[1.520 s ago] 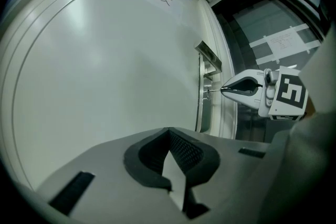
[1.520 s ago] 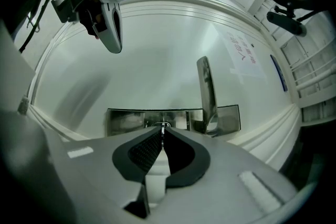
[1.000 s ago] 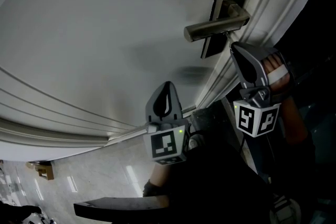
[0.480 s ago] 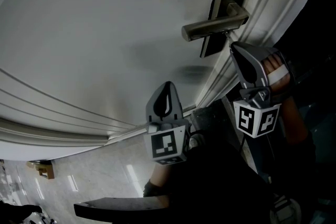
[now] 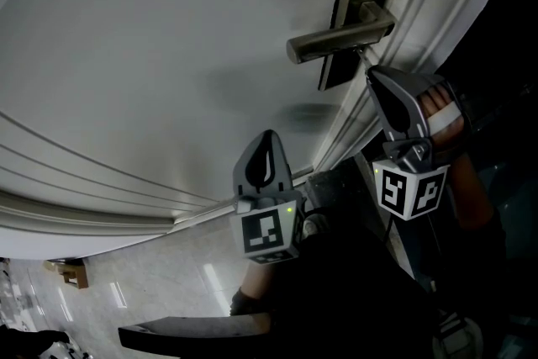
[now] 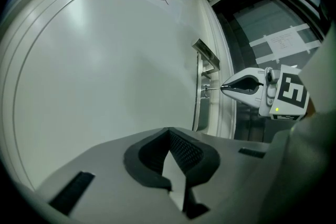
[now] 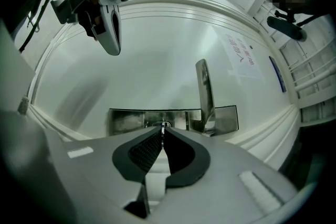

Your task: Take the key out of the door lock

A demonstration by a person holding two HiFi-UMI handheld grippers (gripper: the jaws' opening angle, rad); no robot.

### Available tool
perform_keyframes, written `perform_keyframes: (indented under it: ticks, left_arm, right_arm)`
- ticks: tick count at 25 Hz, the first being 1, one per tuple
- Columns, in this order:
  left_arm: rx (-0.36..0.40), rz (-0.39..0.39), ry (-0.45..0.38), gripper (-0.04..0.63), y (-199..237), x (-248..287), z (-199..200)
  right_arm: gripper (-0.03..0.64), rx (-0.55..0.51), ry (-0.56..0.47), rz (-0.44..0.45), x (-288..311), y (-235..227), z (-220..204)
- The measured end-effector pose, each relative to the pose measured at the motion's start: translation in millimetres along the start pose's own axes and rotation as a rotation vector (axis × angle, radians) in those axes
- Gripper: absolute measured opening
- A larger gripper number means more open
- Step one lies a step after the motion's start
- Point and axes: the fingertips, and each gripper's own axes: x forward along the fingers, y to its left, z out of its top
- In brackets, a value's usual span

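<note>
Door handle (image 5: pixel 336 39) drifted slightly up-left in head view; both claws unmoved. Right claw (image 7: pixel 163 136) pinching key (image 7: pixel 164 126). Key seated in lock plate (image 7: pixel 126 120), shaft in line with jaws, square to door. Left claw (image 6: pixel 169 134) pressed together, empty, well apart. Judgement: withdraw straight back.

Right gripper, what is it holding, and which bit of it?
The right gripper pinches the key by its outer end; the other end sits in the door lock. The left gripper holds nothing.
</note>
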Motion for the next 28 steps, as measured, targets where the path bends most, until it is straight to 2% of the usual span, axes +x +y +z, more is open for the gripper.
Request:
perform_keyframes:
  ticks: [19, 24, 28]
  left_arm:
    - [0.003, 0.010, 0.001, 0.000, 1.4, -6.9, 0.7]
    - [0.008, 0.006, 0.008, 0.000, -0.1, -4.8, -1.9]
    - [0.012, 0.003, 0.021, 0.000, -1.1, -3.2, -5.3]
  right_arm:
    - [0.012, 0.018, -0.001, 0.006, -4.0, 5.9, 0.6]
    - [0.012, 0.086, -0.010, -0.001, -7.6, 9.0, 4.4]
    - [0.012, 0.246, -0.013, 0.009, -12.0, 13.6, 8.7]
